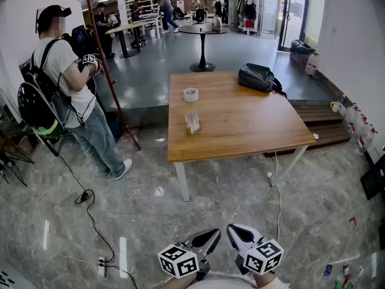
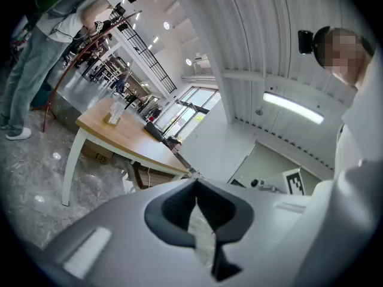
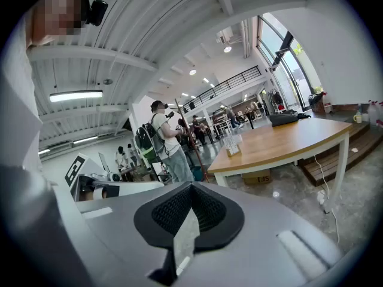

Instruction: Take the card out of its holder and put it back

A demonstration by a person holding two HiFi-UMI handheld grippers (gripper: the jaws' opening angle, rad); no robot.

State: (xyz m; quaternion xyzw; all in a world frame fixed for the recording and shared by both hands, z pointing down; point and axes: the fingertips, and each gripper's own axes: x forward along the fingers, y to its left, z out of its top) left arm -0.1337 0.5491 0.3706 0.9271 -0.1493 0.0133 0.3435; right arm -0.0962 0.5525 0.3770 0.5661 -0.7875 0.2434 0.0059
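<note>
The card in its small holder (image 1: 192, 122) stands upright near the left front of the wooden table (image 1: 240, 131), far ahead of me. It also shows as a small upright shape, the card holder (image 2: 114, 113) in the left gripper view and the card holder (image 3: 232, 148) in the right gripper view. My left gripper (image 1: 210, 238) and right gripper (image 1: 236, 232) hang close to my body at the bottom of the head view, well short of the table. Both are shut with nothing between the jaws.
A white tape roll (image 1: 190, 94) and a black bag (image 1: 257, 77) lie on the table's far part. A person (image 1: 72, 95) with a backpack stands at left beside a reddish pole (image 1: 111, 71). A power strip with cable (image 1: 103, 264) lies on the marble floor.
</note>
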